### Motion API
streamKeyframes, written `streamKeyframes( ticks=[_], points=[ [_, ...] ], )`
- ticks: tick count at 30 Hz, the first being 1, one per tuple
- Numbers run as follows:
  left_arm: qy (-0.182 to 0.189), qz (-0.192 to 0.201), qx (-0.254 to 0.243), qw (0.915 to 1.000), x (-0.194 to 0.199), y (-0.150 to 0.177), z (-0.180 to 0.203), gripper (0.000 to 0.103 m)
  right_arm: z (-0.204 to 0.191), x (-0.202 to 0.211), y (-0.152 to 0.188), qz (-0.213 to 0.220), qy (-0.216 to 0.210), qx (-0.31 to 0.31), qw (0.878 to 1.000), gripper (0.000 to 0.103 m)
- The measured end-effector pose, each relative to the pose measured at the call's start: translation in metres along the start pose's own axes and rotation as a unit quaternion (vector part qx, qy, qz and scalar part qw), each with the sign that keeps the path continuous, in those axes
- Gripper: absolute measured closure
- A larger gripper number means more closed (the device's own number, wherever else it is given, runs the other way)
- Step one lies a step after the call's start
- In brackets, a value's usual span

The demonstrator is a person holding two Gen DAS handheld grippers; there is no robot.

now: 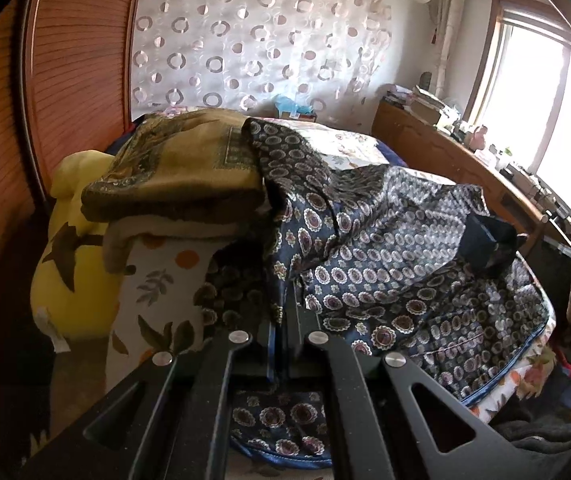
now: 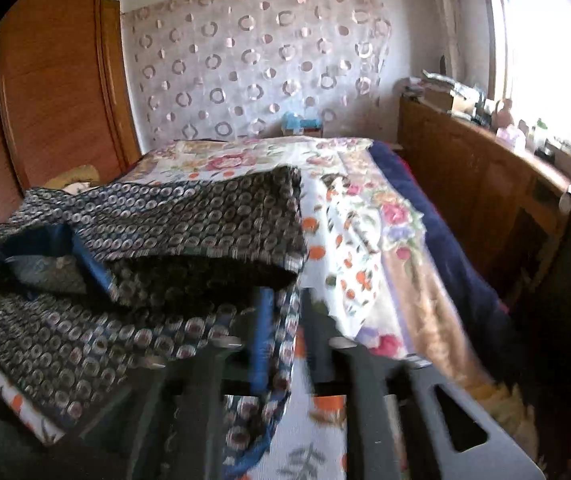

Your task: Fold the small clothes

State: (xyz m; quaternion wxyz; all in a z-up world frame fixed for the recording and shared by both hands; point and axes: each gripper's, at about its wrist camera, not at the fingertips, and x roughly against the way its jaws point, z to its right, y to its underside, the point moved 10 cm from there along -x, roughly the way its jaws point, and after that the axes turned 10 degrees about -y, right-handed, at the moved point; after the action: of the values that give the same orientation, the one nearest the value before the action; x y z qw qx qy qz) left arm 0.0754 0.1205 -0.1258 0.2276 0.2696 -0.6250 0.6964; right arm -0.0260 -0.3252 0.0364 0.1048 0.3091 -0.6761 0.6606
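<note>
The navy medallion-print garment (image 1: 385, 248) is glossy, satin-like cloth. The floral bedsheet (image 2: 365, 216) is matt cotton-like fabric. The brown wardrobe (image 1: 77, 60) is ribbed, semi-gloss wood. The black left gripper (image 1: 281, 344) is matt with bright metal rivets.

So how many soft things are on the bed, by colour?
Dark blue patterned garment: 1
Tan folded blanket: 1
Yellow plush toy: 1
White floral bedsheet: 1
Total: 4

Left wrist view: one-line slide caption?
Left gripper shut on a navy medallion-print garment draped across the floral-sheeted bed.
</note>
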Motion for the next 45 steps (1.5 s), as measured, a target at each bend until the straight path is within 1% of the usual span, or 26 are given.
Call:
streamKeyframes(
  ticks=[1,2,4,7,12,14,16,18,20,21,23,29,32,34,38,41,45],
  points=[
    [-0.003,-0.001,-0.002,1.0000,-0.001,0.002,-0.001,0.101,0.000,-0.005,-0.005,0.004,-0.003,0.000,1.000,0.051],
    [-0.004,-0.003,-0.002,1.0000,-0.002,0.004,-0.002,0.101,0.000,-0.009,-0.011,0.006,-0.003,-0.002,1.000,0.047],
    [-0.002,-0.006,0.001,1.0000,-0.003,0.006,-0.002,0.101,0.000,-0.021,-0.019,-0.004,-0.006,-0.002,1.000,0.047],
    [-0.002,-0.009,0.006,0.9999,-0.004,0.009,-0.005,0.101,0.010,-0.047,-0.018,-0.027,0.002,-0.008,1.000,0.047],
    [0.001,-0.017,0.006,0.9998,-0.007,0.016,-0.007,0.101,0.030,-0.073,0.000,-0.086,0.014,-0.024,0.996,0.047],
    [0.003,-0.024,0.002,0.9997,-0.010,0.020,-0.005,0.101,0.036,-0.080,0.009,-0.107,0.006,-0.038,0.994,0.047],
    [0.002,-0.031,-0.002,0.9995,-0.013,0.023,-0.004,0.101,0.040,-0.081,0.014,-0.112,-0.002,-0.047,0.993,0.047],
    [0.001,-0.036,-0.002,0.9993,-0.017,0.025,-0.004,0.101,0.038,-0.081,0.014,-0.107,-0.026,-0.050,0.993,0.060],
    [0.002,-0.037,0.000,0.9993,-0.018,0.025,-0.004,0.101,0.033,-0.078,0.013,-0.101,-0.045,-0.042,0.993,0.098],
    [0.001,-0.036,0.001,0.9994,-0.018,0.025,-0.004,0.101,0.031,-0.074,0.011,-0.098,-0.048,-0.037,0.993,0.100],
    [0.002,-0.032,0.004,0.9995,-0.017,0.023,-0.005,0.101,0.025,-0.066,0.011,-0.087,-0.060,-0.027,0.994,0.102],
    [-0.004,-0.015,0.013,0.9998,-0.008,0.014,-0.012,0.101,0.015,-0.020,0.021,-0.063,-0.077,-0.026,0.995,0.103],
    [0.000,-0.014,0.009,0.9999,-0.004,0.013,-0.011,0.101,0.010,-0.003,0.027,-0.056,-0.092,-0.032,0.994,0.103],
    [-0.003,-0.018,0.002,0.9998,-0.004,0.015,-0.011,0.101,0.007,0.006,0.036,-0.060,-0.090,-0.029,0.994,0.103],
    [-0.007,-0.026,0.000,0.9996,-0.007,0.023,-0.012,0.101,0.007,0.000,0.056,-0.083,-0.079,-0.021,0.993,0.103],
    [-0.010,-0.027,0.003,0.9996,-0.008,0.026,-0.015,0.101,0.005,-0.010,0.060,-0.096,-0.070,-0.012,0.993,0.103],
    [-0.017,-0.034,0.004,0.9993,-0.011,0.028,-0.019,0.101,0.004,-0.013,0.057,-0.099,-0.057,-0.002,0.993,0.103]
  ],
)
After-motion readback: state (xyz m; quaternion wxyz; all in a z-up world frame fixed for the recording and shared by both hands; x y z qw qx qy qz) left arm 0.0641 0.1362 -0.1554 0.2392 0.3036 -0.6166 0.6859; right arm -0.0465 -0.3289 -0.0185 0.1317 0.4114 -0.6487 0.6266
